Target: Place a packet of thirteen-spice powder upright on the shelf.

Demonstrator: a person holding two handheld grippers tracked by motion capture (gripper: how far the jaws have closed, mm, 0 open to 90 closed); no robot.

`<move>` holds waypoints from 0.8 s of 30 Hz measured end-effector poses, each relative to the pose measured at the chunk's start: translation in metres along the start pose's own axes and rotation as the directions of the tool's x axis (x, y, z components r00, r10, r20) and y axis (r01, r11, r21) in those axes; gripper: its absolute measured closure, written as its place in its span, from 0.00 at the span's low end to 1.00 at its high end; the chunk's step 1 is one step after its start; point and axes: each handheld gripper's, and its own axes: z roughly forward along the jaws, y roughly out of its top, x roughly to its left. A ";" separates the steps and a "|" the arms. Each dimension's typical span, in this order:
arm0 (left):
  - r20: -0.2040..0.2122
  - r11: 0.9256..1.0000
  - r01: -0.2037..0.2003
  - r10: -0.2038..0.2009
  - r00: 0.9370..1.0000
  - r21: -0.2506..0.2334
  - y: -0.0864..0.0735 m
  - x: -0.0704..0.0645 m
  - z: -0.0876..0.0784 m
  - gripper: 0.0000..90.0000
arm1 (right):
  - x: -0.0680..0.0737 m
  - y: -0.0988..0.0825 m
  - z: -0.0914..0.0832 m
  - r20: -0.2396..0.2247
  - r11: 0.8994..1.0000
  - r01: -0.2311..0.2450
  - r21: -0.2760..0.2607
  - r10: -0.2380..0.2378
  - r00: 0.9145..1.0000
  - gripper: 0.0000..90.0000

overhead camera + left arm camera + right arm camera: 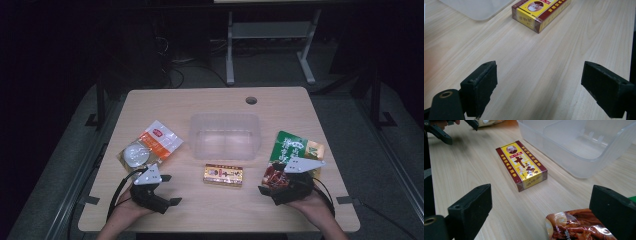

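The yellow-and-red box [223, 175] lies flat on the worktop [210, 210] between the left hand-held gripper [167, 189] and right hand-held gripper [272, 192], its long axis running from one to the other, both with jaws apart and empty.

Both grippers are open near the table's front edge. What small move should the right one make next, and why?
Probably ease the right gripper forward and down over the red snack pouch. Its jaws stand open, the pouch lies on the table just ahead between them, not yet gripped, and the clear tub beyond it is empty. The box lies nearer the middle, so either hand could take it later.
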 end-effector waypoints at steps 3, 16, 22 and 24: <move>0.004 1.000 0.002 -0.002 1.000 0.001 0.000 0.000 0.001 0.15 | 0.000 0.001 0.001 0.007 1.000 0.003 0.006 -0.003 1.000 0.05; 0.038 0.999 0.027 -0.026 0.999 -0.035 0.016 0.006 0.005 0.35 | -0.002 0.002 0.004 0.003 1.000 -0.015 0.014 0.015 1.000 0.07; 0.052 0.998 0.042 -0.039 0.998 -0.054 0.028 0.011 0.011 0.71 | 0.004 -0.001 0.002 0.018 0.999 -0.018 0.027 0.018 1.000 0.07; 0.055 0.998 0.030 -0.027 0.998 -0.058 0.037 0.016 0.015 0.85 | 0.005 -0.003 -0.003 0.028 1.000 -0.023 0.020 0.022 0.999 0.07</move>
